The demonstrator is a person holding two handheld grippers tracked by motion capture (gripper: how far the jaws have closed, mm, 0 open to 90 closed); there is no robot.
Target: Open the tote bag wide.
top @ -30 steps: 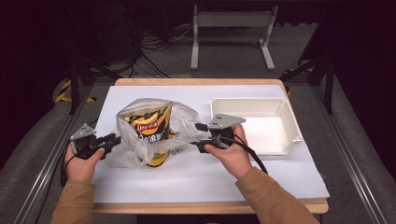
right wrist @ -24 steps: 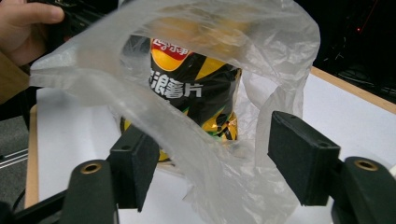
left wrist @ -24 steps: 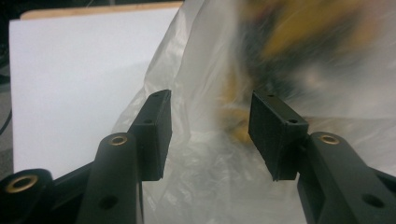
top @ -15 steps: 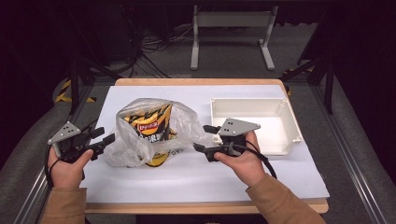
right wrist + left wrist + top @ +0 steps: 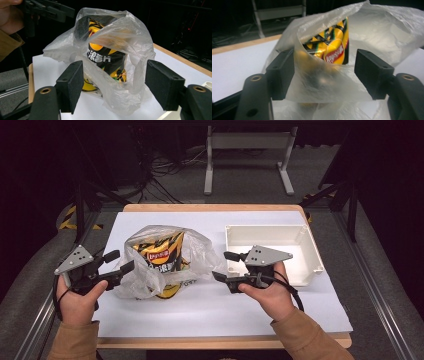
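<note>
Two grippers: both are hovering at the plastic bag (image 5: 165, 262), one at each side, with nothing clamped.
Left gripper (image 5: 120, 261): released; jaws have just been opening. In its own view a fold of the bag's film is lying between the pads (image 5: 283, 72), and whether it is touching the left-hand pad cannot be told.
Right gripper (image 5: 226, 266): released; jaws are standing wide apart just beside the bag's right edge, and in its own view the pads (image 5: 72, 85) are framing the bag without pressing on it.
Plastic bag: clear, crumpled, standing open-topped on the white sheet (image 5: 210, 305), left of centre.
Chip packet (image 5: 162, 255): yellow and black, sitting upright inside the bag.
White tray (image 5: 270, 232): resting on the sheet to the right, apart from the bag.
Table (image 5: 215, 208): wooden edge is showing around the sheet.
</note>
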